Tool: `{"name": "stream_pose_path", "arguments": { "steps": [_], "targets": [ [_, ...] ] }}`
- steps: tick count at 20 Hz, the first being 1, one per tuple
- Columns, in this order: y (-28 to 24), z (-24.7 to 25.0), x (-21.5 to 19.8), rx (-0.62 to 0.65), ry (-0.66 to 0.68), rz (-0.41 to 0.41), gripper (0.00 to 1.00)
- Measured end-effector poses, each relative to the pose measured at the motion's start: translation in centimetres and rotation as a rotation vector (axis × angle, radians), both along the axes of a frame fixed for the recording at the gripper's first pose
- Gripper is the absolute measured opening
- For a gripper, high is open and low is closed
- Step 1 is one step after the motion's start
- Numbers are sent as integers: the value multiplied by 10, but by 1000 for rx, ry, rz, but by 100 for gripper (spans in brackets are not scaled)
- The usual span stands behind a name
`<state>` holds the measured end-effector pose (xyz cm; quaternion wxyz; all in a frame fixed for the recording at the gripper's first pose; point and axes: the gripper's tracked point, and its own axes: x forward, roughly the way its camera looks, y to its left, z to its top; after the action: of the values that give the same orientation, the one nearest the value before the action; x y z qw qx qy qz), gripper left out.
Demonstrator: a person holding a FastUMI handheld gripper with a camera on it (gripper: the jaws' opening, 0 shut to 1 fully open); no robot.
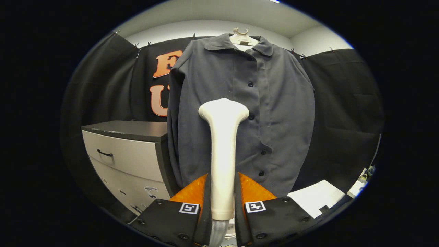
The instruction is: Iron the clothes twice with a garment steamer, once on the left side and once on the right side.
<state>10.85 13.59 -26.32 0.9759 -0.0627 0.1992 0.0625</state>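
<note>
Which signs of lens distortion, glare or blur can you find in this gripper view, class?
In the gripper view, the fisheye bends the cabinet and ceiling line into curves; the white steamer held in the gripper is brightly lit, nearly washed out at its head; the grey shirt stays sharp, evenly lit, with soft folds; the nearest fingers look stretched and slightly soft.

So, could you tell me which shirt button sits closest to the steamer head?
The button just right of the steamer head, third one down the shirt placket; the others sit higher or lower. The gripper clamps the steamer's handle.
</note>
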Motion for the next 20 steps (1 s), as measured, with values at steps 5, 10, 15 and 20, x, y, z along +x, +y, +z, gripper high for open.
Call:
{"name": "stream_pose_path", "arguments": {
  "steps": [5,10,15,20],
  "targets": [
    [-9,-26,-9,-25,52,-7,36],
    [-16,-50,-20,-42,107,-12,35],
    [-21,-74,-31,-60,164,-16,35],
    [-26,-99,-43,-72,218,-24,35]
  ]
}}
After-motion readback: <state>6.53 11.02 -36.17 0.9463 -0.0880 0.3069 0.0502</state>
